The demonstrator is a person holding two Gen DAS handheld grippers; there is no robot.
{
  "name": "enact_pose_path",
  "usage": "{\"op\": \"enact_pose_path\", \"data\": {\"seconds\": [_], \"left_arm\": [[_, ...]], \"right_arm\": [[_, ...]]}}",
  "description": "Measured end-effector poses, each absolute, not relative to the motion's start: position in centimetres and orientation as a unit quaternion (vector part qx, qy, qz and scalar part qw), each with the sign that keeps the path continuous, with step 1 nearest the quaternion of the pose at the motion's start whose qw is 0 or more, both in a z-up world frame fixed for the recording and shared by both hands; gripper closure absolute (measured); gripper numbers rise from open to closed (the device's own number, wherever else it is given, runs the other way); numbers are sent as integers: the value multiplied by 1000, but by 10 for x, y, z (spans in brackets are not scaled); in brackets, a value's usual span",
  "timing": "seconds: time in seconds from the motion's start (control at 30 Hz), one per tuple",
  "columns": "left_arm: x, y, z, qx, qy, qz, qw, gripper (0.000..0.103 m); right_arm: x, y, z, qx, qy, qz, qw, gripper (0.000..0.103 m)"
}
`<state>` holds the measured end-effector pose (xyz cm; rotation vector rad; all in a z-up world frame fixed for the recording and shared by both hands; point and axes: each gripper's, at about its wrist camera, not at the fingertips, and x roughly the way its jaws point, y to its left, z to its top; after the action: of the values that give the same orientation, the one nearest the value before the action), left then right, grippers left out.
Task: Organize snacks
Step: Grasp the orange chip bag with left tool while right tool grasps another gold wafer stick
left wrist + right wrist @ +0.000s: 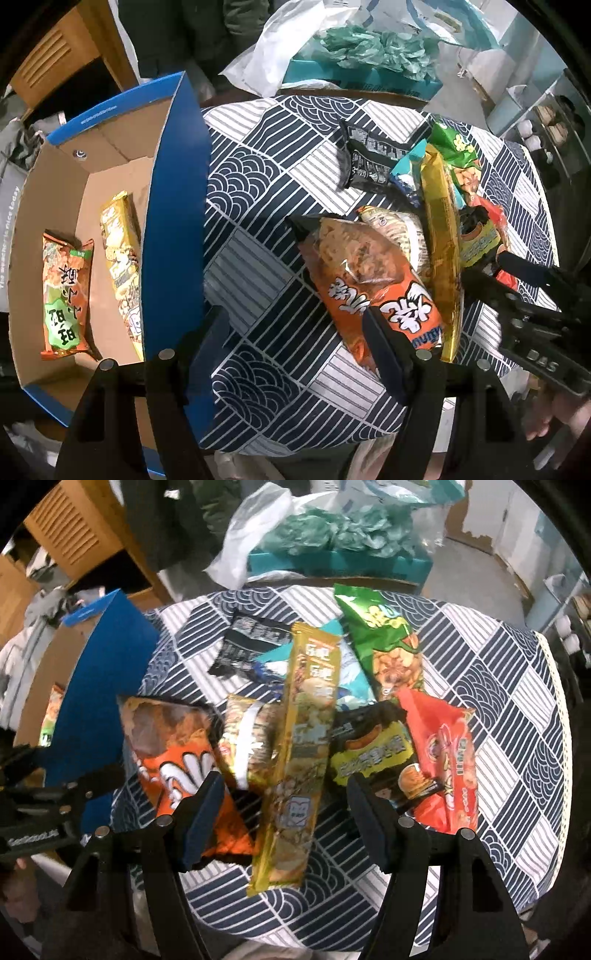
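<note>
– Left view? – Wave-patterned tablecloth (258,206), blue-edged cardboard box (173,206) holding two packets; left gripper (295,334) spread, empty.
– Right view? – Right gripper (284,805) apart over the long yellow packet (299,753) among the pile, nothing clamped; labels unreadable

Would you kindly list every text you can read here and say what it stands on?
"旺旺" and "小小酥": on the orange pack in the box, seen upside down.
"乐吧": on the long yellow pack, printed more than once.
"DAS": on the body of the right gripper.
All other print is too blurred or too small to read.
</note>
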<state>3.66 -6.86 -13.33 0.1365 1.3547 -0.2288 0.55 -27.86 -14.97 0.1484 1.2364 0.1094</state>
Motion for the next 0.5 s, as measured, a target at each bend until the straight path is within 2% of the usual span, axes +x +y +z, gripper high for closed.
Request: {"op": "enact_pose_path", "data": {"seconds": [0.4,0.47,0.5], "left_arm": [[44,-91,-142,56,639,-106,760,24],[45,-94,-146,50,647,-109,753,24],[45,-95,-147,48,650,-109,750,24]], "right_arm": [[27,-274,-190,59,603,48,794,35],[30,-272,-198,59,608,59,789,41],[30,-271,-202,58,612,65,786,51]]}}
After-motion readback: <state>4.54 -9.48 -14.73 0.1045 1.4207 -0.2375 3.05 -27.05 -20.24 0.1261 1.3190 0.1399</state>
